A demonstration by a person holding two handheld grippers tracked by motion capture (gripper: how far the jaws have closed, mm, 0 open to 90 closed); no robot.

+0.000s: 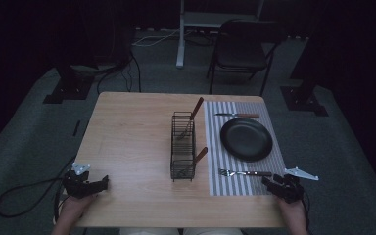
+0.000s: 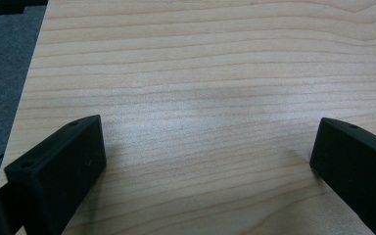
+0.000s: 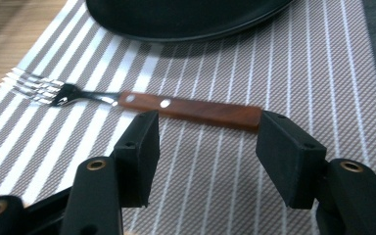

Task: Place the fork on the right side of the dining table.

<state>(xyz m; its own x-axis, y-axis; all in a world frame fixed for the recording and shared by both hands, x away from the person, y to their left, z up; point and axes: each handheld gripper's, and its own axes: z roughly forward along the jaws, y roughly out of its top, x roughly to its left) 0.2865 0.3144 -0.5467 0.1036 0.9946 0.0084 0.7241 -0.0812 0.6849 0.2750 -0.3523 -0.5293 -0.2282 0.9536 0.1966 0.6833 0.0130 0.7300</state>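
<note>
A fork (image 1: 245, 173) with a wooden handle lies on the striped placemat (image 1: 215, 171), on the near side of a black plate (image 1: 246, 139). My right gripper (image 1: 269, 182) sits at the mat's near right corner, just short of the handle's end. In the right gripper view its jaws stand open (image 3: 208, 147), with the fork (image 3: 191, 108) lying crosswise just beyond the fingertips and nothing between them. My left gripper (image 1: 103, 183) rests at the table's near left, open (image 2: 208, 156) over bare wood.
A black wire caddy (image 1: 182, 147) with two wooden-handled utensils stands mid-table, left of the mat. A knife (image 1: 237, 115) lies on the mat beyond the plate. The table's edge (image 2: 29, 98) runs close to my left gripper. A chair (image 1: 242, 49) stands behind the table.
</note>
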